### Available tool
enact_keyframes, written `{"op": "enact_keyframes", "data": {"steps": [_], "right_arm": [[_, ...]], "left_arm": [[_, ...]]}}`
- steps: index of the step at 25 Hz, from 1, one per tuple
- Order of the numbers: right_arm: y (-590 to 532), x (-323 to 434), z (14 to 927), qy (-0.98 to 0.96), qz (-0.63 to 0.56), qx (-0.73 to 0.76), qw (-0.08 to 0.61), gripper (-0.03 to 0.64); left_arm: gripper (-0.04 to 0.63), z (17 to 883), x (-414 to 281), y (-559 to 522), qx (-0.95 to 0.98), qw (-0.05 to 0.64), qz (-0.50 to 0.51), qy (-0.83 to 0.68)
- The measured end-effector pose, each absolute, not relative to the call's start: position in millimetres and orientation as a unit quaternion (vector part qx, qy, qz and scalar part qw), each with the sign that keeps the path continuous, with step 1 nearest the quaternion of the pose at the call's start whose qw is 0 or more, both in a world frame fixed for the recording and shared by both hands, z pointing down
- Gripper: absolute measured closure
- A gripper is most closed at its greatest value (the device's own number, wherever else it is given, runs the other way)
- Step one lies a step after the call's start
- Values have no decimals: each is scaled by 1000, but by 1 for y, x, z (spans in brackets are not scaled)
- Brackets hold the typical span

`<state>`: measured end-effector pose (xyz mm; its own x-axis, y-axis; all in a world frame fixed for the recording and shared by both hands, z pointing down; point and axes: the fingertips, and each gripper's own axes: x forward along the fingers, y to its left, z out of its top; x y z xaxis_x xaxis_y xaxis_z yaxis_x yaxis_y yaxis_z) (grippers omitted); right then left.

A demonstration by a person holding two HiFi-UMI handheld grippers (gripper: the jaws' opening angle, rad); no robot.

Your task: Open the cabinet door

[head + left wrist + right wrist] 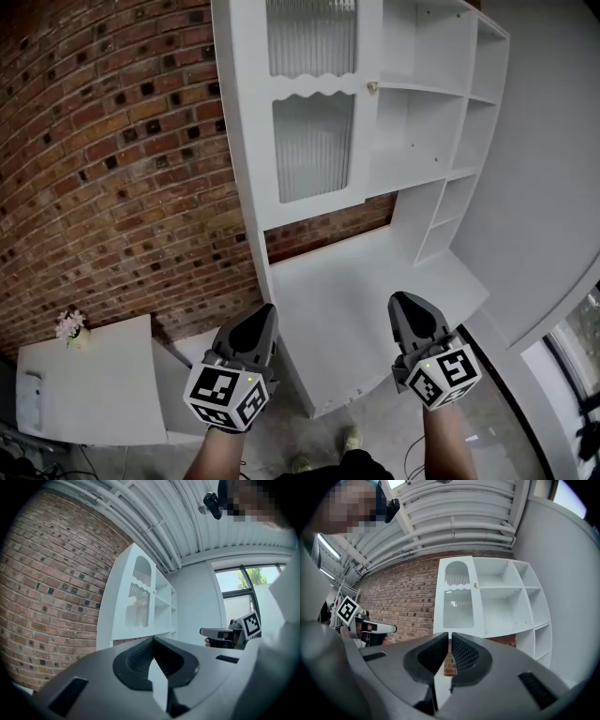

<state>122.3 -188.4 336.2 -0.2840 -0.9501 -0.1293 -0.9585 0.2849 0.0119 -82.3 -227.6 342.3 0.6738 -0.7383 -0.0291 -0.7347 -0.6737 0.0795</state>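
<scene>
Standing against the brick wall (112, 141), a white cabinet (246, 141) is recorded. Cabinet door (314, 103): left half of the unit, two ribbed glass panes, closed flush with its frame. Small knob (372, 87): set on the door's right edge. Open shelves (422, 103): to the right of the door. White desk (375, 281): below door and shelves. Left gripper (263, 317): held level before the desk's near edge, jaws brought together, nothing between them. Right gripper (407, 304): held beside it, well short of the door, jaws likewise closed and empty. Flower pot (71, 328): seen on a low white unit (94, 394) at far left.
</scene>
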Motion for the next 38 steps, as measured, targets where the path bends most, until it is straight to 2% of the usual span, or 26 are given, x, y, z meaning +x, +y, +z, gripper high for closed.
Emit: {"op": "enact_keyframes", "data": {"steps": [16,32,38], "right_arm": [[-345,180,328,851,62,-518,57,594],[-479,205,356,898,77,-433,26,396],[-504,198,366,903,83,-421,10,364]], "left_arm": [[589,328,-19,-319,885,11,-30,-464],[589,335,6,-366,839,7,-7,-544],[589,340,4,-378,828,9,-3,-561]]}}
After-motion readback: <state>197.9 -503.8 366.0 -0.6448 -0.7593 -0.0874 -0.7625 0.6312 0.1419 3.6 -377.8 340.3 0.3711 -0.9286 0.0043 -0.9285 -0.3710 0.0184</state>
